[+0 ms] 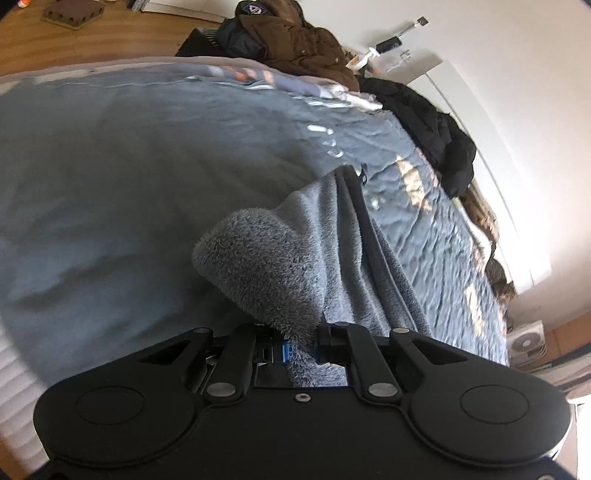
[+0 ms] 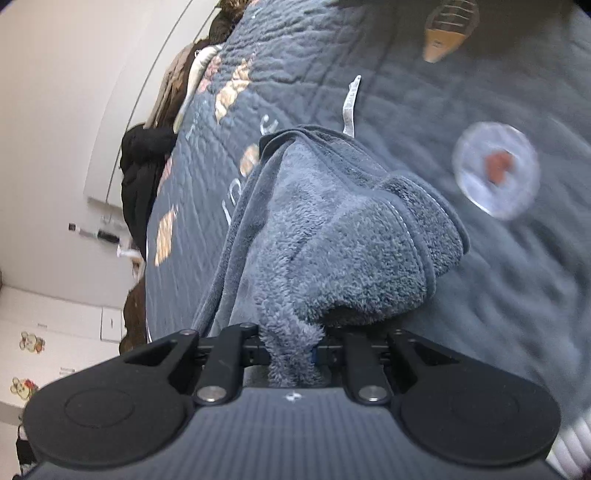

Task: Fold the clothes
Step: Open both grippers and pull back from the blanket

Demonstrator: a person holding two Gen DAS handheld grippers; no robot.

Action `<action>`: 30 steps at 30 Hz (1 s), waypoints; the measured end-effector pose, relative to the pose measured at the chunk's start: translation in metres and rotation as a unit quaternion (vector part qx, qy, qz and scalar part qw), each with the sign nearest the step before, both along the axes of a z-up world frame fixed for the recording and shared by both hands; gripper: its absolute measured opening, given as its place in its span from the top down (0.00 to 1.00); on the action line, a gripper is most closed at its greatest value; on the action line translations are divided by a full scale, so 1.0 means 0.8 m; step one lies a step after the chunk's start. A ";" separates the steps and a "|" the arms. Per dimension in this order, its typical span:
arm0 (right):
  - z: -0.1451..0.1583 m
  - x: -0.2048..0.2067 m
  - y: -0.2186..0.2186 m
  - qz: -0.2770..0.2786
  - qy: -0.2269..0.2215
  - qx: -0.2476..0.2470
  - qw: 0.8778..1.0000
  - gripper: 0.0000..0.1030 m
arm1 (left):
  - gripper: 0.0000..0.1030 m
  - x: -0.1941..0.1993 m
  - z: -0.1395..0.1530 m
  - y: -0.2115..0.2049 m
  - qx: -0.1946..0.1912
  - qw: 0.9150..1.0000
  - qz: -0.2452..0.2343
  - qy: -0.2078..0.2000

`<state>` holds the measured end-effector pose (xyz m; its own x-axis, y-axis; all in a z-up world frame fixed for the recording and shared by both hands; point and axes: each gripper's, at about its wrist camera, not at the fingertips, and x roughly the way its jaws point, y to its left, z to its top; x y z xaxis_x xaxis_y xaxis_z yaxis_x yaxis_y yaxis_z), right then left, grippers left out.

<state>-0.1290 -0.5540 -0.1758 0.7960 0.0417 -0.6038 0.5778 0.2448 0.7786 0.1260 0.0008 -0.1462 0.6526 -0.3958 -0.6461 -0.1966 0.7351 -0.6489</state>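
Note:
A grey-blue fleece garment (image 1: pixel 295 258) with a dark trimmed edge hangs from my left gripper (image 1: pixel 295 347), which is shut on a bunched fold of it above the bed. The same fleece garment (image 2: pixel 332 229) shows in the right wrist view, pinched in my right gripper (image 2: pixel 291 350), which is shut on another part of it. A white care label (image 2: pixel 349 107) sticks out at the garment's far end. The garment stretches away from both grippers towards the bed.
A grey-blue quilted bedspread (image 1: pixel 129 166) with printed patterns (image 2: pixel 495 170) covers the bed below. Dark and brown jackets (image 1: pixel 295 40) are piled at the bed's edge by the white wall. A black coat (image 2: pixel 147 162) lies along the wall side. Wooden floor (image 1: pixel 110 33) lies beyond.

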 end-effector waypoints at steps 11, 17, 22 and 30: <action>-0.013 -0.030 0.046 0.094 0.121 -0.167 0.974 0.35 | 0.47 -0.015 -0.035 0.015 0.114 0.990 -0.052 0.067; 0.035 -0.074 0.056 0.088 0.117 -0.277 0.950 0.22 | 0.44 -0.038 0.056 0.030 0.212 0.975 -0.059 -0.018; 0.060 -0.093 0.052 0.076 0.066 -0.304 0.947 0.21 | 0.33 -0.068 0.132 -0.022 0.233 0.960 -0.091 -0.122; 0.076 0.010 0.080 0.151 0.021 -0.330 0.931 0.21 | 0.32 -0.055 0.101 -0.184 0.254 0.933 -0.199 -0.162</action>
